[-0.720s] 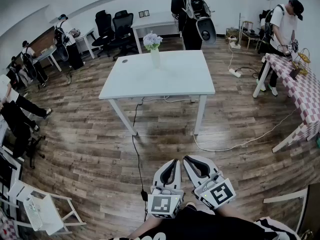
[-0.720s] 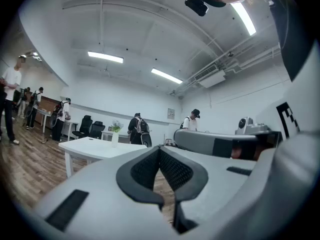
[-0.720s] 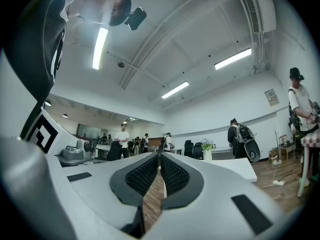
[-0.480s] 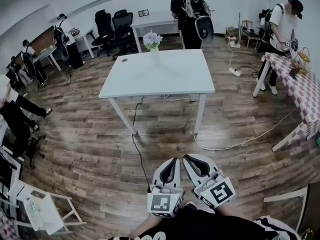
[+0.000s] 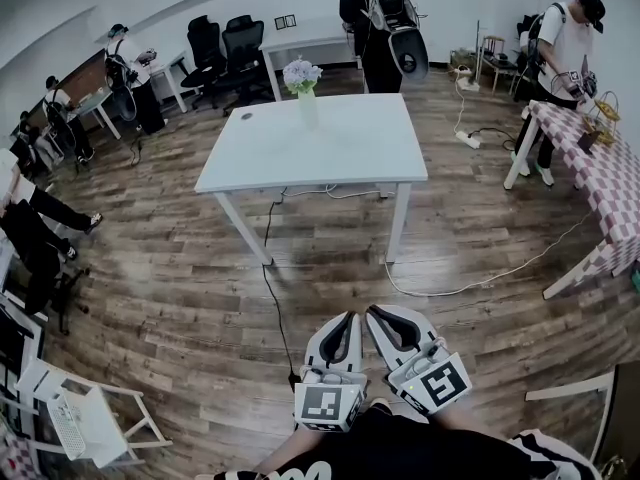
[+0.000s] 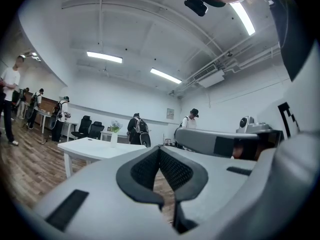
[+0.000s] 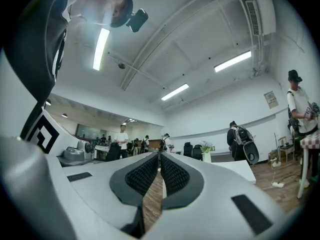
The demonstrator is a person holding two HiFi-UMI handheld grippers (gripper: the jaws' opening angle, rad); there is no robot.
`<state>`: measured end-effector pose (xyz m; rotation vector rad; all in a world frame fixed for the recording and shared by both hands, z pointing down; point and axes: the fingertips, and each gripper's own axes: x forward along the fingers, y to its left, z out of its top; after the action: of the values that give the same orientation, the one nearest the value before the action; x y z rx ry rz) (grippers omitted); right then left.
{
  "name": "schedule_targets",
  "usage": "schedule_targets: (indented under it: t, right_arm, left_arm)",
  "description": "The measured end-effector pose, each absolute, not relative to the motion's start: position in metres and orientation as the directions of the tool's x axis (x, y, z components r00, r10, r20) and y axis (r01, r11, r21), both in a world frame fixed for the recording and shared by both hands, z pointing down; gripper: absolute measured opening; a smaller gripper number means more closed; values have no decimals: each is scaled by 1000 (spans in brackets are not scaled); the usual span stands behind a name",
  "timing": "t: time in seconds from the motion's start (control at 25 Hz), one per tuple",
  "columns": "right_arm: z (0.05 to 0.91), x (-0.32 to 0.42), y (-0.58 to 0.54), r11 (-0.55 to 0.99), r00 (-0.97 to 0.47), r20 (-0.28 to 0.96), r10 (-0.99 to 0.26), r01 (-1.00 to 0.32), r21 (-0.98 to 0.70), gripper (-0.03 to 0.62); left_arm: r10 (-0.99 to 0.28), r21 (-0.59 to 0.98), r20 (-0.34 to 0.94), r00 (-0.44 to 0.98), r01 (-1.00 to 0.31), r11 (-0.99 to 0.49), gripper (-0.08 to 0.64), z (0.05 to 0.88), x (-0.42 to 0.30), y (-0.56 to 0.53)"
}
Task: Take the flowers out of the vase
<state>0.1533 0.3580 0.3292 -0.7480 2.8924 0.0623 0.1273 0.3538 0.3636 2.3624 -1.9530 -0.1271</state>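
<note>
Whitish, black-padded left gripper (image 5: 349, 319), right gripper (image 5: 371, 314)

Readable text: none in any view.
Left marker cube (image 5: 328, 408): black-and-white square pattern, no letters or digits.
Right marker cube (image 5: 443, 383): the same kind of pattern, no letters or digits.
Wall frames (image 5: 285, 22): two on the far wall, print too small to read.

- White bench (image 5: 330, 153) on four white legs, standing on a wood-plank floor (image 5: 160, 288)
- Pale vase (image 5: 307, 111) upright near the bench's far edge, left of its middle, with pale flowers (image 5: 302, 74) in it
- Small dark round thing (image 5: 246, 116) near the far left corner, apart from the vase
- Black cable (image 5: 268, 268) and white cable (image 5: 470, 286) trailing over the floor by the bench
</note>
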Motion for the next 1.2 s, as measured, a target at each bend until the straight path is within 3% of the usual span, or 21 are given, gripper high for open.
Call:
schedule_targets:
  t: [1.2]
  right_arm:
    - [343, 167, 314, 879, -864, -160, -477, -471, -76, 31]
  left_arm:
    - [-988, 113, -16, 156, -981, -157, 3, 378, 137, 319]
